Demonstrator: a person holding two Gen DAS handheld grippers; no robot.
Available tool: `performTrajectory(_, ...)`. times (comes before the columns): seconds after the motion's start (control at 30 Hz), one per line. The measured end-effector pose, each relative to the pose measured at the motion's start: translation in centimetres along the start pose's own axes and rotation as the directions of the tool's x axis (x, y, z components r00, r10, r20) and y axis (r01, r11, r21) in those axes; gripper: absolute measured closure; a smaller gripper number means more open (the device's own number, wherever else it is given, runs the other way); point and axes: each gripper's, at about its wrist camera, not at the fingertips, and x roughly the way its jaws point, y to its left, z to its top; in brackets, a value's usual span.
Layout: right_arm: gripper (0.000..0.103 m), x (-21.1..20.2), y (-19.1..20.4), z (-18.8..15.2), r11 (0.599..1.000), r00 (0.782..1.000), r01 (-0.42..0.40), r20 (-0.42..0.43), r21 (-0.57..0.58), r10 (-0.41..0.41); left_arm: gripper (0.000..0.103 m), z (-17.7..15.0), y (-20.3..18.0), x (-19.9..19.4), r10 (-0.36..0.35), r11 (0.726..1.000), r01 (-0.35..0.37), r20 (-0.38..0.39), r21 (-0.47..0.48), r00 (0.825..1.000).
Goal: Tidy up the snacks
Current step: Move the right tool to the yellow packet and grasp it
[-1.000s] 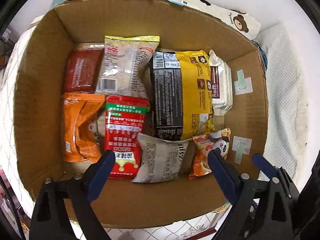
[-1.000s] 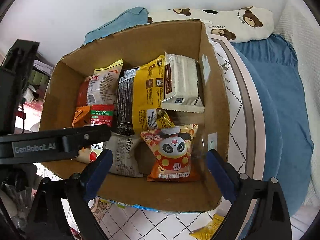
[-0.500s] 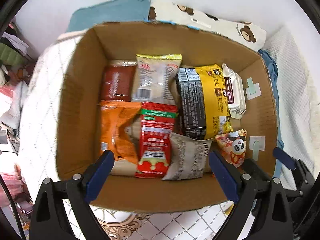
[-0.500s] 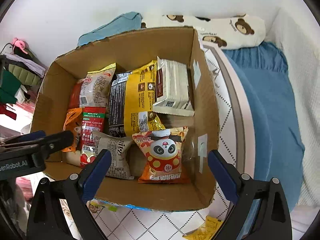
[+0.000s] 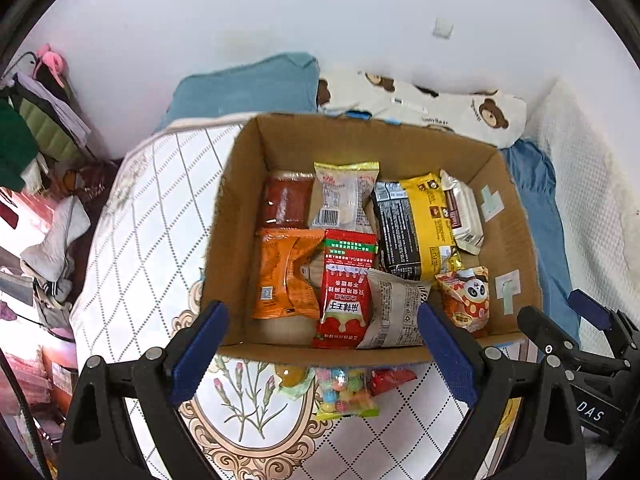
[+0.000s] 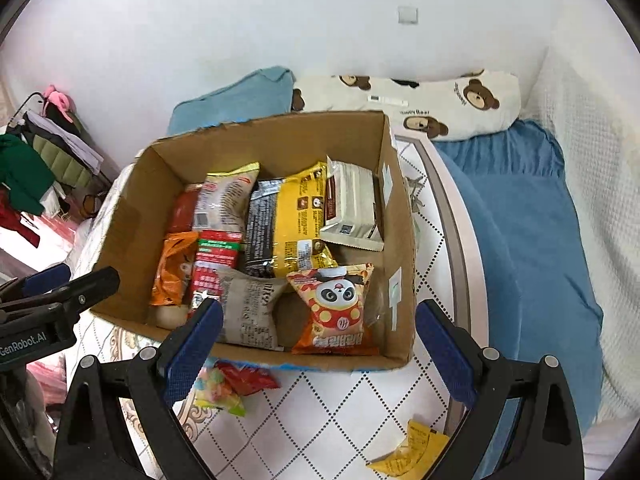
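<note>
I take the cardboard box on the quilted mattress as my landmark. My left gripper hangs above its near wall, jaws spread wide, gripping nothing. Inside the box, from its left wall rightward: an orange packet, a red sachet, a grey paper-look packet, the yellow-and-black bag behind it, then a panda snack at the right wall. Just outside the near wall lie a candy bag and a small red packet. My right gripper — also wide open, empty — hovers over the box's near-right corner.
</note>
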Motion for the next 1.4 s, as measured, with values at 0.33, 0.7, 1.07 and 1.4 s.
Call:
performTrajectory(0.33,0.004,-6.0,1.5,-2.2,0.999,0.994,0.007,0.107,-0.035,-0.003,0.006,-2.6,0.7,-4.0,-0.009,1.0,0.009,0.089,-0.006,0.996)
performTrajectory(0.7,0.004,-9.3,1.5,-4.7,0.999,0.991,-0.052,0.126,0.005,0.051,0.006,-5.7,1.3,-6.6,-0.007,0.999,0.012,0.135,-0.036,0.991)
performTrajectory(1.07,0.004,-0.8,-9.9,-13.0,0.947,0.988,0.056,-0.156,0.317,-0.006,0.006,-10.7,2.3,1.1,0.041,0.998,-0.044,-0.068,-0.034,0.997)
performTrajectory(1.4,0.049,8.3,-14.1,-19.1,0.891,0.951,0.088,-0.305,0.445,0.059,0.006,-14.1,4.9,7.5,0.032,0.992,-0.063,-0.268,-0.111,0.963)
